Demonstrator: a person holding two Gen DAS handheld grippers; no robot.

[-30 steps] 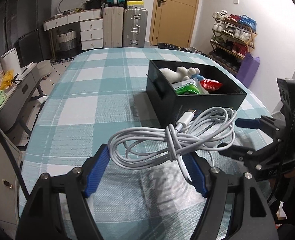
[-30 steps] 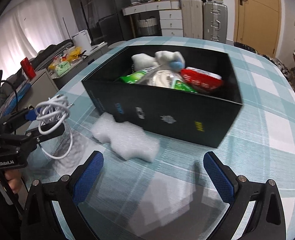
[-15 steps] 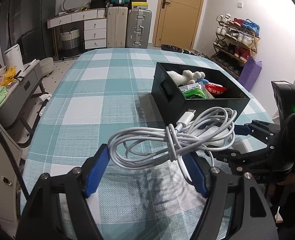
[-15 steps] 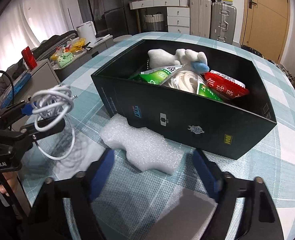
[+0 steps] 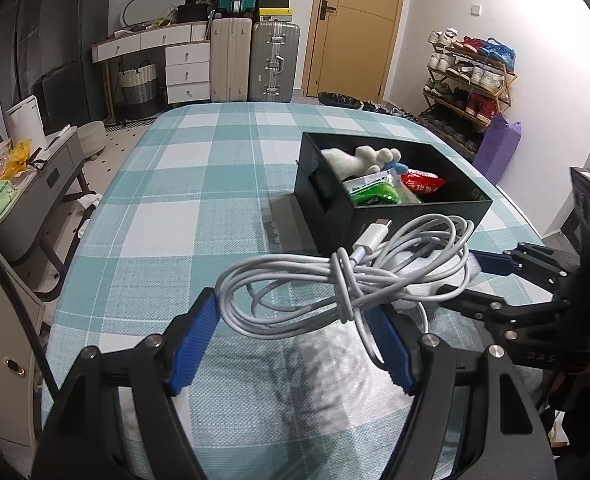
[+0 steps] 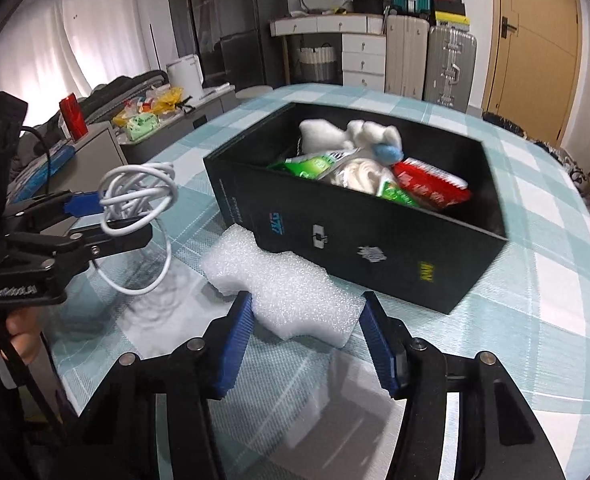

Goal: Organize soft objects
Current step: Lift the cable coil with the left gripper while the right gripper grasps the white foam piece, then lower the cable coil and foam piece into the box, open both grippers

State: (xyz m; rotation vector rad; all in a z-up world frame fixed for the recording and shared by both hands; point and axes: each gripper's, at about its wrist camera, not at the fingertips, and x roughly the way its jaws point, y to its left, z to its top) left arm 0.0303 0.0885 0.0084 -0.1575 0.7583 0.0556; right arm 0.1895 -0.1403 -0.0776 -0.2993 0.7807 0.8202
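Note:
My left gripper (image 5: 295, 320) is shut on a coiled white charging cable (image 5: 347, 276) and holds it above the checked table. The same cable (image 6: 139, 196) and left gripper (image 6: 107, 218) show at the left of the right wrist view. A white foam piece (image 6: 283, 288) lies on the table against the black box (image 6: 359, 240), which holds a white plush toy (image 6: 347, 136) and snack packets (image 6: 427, 184). My right gripper (image 6: 305, 316) has its blue pads on either side of the foam's near end, partly closed, not visibly squeezing it. The box (image 5: 375, 216) also shows in the left wrist view.
The table with the teal checked cloth (image 5: 215, 184) stretches away behind the box. A grey side cabinet (image 5: 27, 200) with clutter stands left of the table. Suitcases (image 5: 255, 60), drawers and a door are at the back; a shoe rack (image 5: 471, 76) is at the right.
My right gripper has moved down to the foam piece and narrowed its jaws around it. My left gripper still holds the cable and has pulled back slightly from the box.

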